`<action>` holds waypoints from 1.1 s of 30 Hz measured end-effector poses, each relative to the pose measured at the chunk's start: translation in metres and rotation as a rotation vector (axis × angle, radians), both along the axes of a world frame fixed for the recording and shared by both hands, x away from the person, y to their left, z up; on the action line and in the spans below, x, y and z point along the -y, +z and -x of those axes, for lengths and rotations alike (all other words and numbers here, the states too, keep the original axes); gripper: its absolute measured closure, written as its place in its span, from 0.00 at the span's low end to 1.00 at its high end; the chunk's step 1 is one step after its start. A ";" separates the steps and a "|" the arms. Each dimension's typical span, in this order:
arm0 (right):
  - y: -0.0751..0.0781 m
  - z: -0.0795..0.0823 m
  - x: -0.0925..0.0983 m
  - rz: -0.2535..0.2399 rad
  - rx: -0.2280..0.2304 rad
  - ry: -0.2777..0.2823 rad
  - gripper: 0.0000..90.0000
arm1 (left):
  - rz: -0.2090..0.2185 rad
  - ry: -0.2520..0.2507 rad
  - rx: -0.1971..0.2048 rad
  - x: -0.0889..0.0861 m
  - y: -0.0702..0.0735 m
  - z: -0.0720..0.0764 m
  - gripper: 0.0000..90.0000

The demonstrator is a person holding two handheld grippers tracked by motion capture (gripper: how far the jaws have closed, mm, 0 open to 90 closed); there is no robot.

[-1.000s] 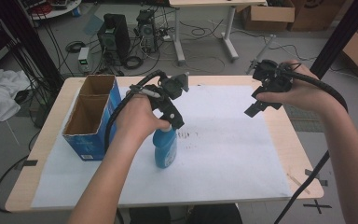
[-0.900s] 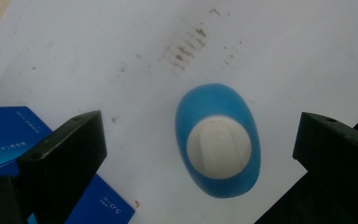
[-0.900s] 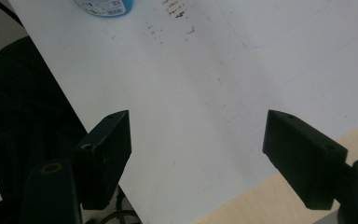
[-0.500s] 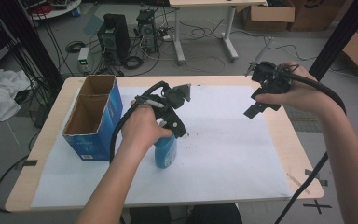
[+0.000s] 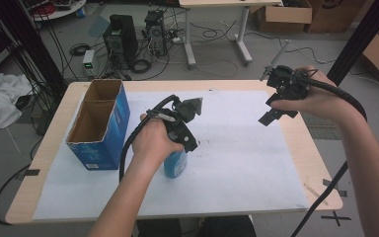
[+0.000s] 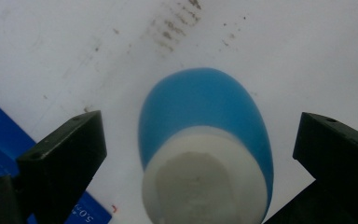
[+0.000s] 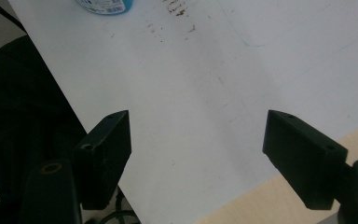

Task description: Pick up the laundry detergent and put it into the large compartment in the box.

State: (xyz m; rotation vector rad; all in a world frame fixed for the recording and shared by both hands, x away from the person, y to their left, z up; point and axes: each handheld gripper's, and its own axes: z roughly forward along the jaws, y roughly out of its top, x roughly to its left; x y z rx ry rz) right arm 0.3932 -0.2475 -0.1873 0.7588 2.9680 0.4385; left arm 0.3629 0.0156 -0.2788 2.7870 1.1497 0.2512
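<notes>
Left gripper view: left gripper [image 6: 193, 154] jaws spread wide, straddling white cap of upright blue bottle [image 6: 205, 116], aligned for grasp. Bottle stands on white paper [image 5: 246, 163], beside blue cardboard box [image 5: 98, 126]. Right gripper [image 5: 271, 116] agape, raised clear, idle.

Your high view looked forward and down over the whole counter [image 5: 237, 85]. Your left view stared close, straight down onto the blue bottle [image 6: 205, 140]; your right view, farther off, shared it.

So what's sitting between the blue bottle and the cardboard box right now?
Nothing: in the high view, bare white paper separates the blue bottle from the cardboard box.
</notes>
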 end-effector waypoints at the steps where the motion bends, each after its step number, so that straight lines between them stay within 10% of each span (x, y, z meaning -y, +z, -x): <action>1: 0.000 0.000 0.000 0.002 -0.001 -0.003 0.26 | -0.009 0.001 -0.006 0.001 -0.003 0.000 0.04; 33: -0.001 0.000 -0.001 0.004 0.003 0.002 0.26 | -0.024 0.040 -0.020 0.001 -0.010 -0.002 0.16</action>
